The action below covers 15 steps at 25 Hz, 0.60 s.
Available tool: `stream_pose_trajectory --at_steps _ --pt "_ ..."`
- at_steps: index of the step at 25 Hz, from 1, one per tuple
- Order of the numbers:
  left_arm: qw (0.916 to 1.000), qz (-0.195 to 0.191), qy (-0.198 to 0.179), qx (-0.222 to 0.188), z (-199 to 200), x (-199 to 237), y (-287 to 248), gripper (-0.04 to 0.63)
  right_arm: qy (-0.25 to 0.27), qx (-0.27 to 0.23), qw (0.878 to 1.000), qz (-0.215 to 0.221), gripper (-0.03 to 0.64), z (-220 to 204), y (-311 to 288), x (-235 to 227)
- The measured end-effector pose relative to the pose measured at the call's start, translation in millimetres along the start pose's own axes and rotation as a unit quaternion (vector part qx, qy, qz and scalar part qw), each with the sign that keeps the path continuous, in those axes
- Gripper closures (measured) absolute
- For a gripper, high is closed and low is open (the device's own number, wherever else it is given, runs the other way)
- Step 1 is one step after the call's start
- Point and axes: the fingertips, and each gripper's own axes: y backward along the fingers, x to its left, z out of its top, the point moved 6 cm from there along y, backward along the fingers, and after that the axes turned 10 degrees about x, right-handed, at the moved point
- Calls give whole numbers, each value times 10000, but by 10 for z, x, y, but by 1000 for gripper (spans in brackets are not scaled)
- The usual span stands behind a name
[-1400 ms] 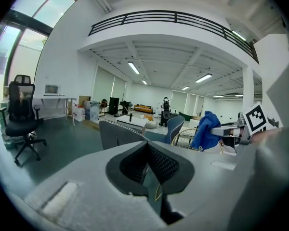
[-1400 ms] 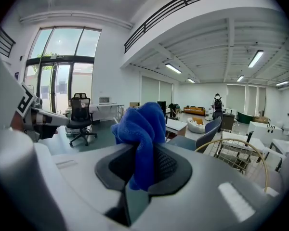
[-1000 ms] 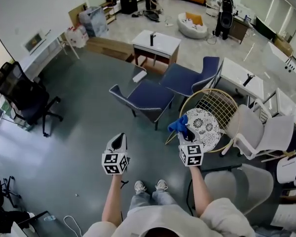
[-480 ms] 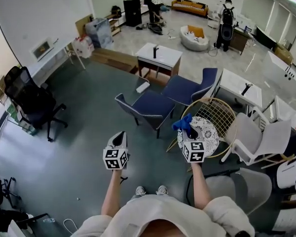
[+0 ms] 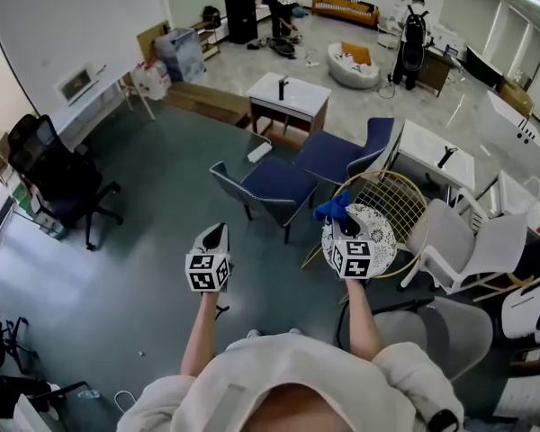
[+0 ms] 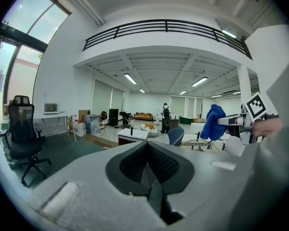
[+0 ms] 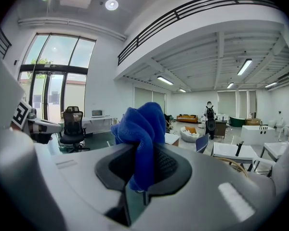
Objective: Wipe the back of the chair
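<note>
A round wire-backed chair (image 5: pixel 389 196) with a patterned white cushion stands to my right in the head view. My right gripper (image 5: pixel 344 225) is shut on a bunched blue cloth (image 5: pixel 332 209) and hovers over the near rim of that chair. In the right gripper view the blue cloth (image 7: pixel 142 129) sticks up from between the closed jaws. My left gripper (image 5: pixel 213 238) hangs over bare floor, shut with nothing in it; its jaws (image 6: pixel 151 177) meet in the left gripper view, where the cloth (image 6: pixel 214 122) shows at right.
Two blue armchairs (image 5: pixel 272 185) stand just beyond the grippers. White chairs (image 5: pixel 463 246) crowd the right side, and a grey one (image 5: pixel 441 331) sits by my right elbow. A black office chair (image 5: pixel 54 178) is at left. A person (image 5: pixel 416 14) stands far back.
Both grippers dropped a little in the head view as the head tilted; the right one with the cloth now sits over the wire chair's near rim. Both stay shut.
</note>
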Motion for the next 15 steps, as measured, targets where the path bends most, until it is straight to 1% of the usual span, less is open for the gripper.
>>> stream_pose_trajectory --at_steps 4,15 --pt "10000 -21 -37 -21 45 2 -23 594 -61 -56 10000 -42 554 13 12 14" --pt "9999 -98 -52 -116 169 -9 -89 594 23 -49 10000 41 555 32 -5 170"
